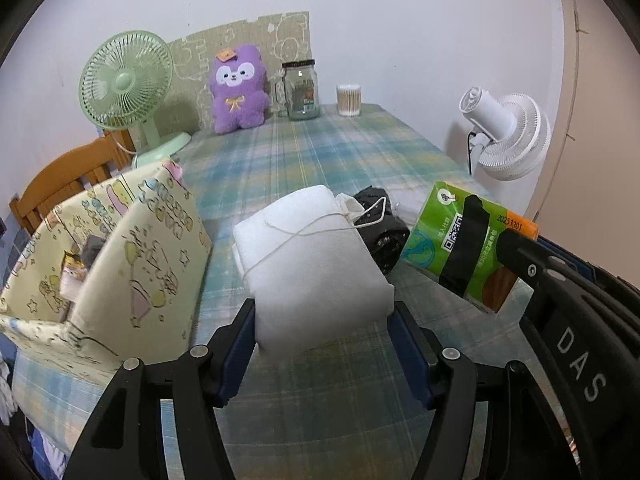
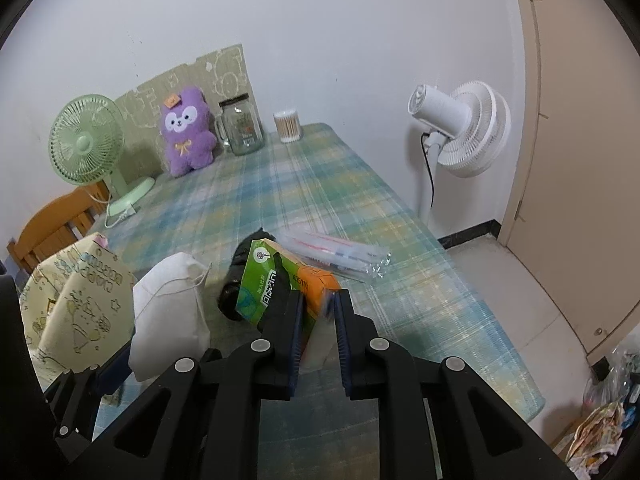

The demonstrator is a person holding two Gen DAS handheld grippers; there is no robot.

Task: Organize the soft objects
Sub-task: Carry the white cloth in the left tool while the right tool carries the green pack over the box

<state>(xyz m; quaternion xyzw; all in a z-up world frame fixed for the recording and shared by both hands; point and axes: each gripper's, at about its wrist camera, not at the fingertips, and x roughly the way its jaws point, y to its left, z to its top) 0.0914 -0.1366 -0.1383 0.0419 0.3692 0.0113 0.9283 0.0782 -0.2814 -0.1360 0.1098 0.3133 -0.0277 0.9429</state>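
Two loads in hand: left gripper (image 1: 324, 320) clamps soft white drawstring pouch (image 1: 308, 256); right gripper (image 2: 318, 308) pinches green-orange tissue pack (image 2: 280, 284). Yellow printed fabric bin (image 1: 120, 264) sits left (left gripper nearer), mouth up.

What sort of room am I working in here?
Likely a home room: a table under plaid cloth, a purple plush and a green desk fan against the wall, a door on the right.

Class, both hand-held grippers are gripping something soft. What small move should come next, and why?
Probably carry the white drawstring pouch leftward over the open patterned fabric bin. The left hand-held gripper is clamped on it, the bin stands just beside it, and the right hand-held gripper already holds the green tissue pack.
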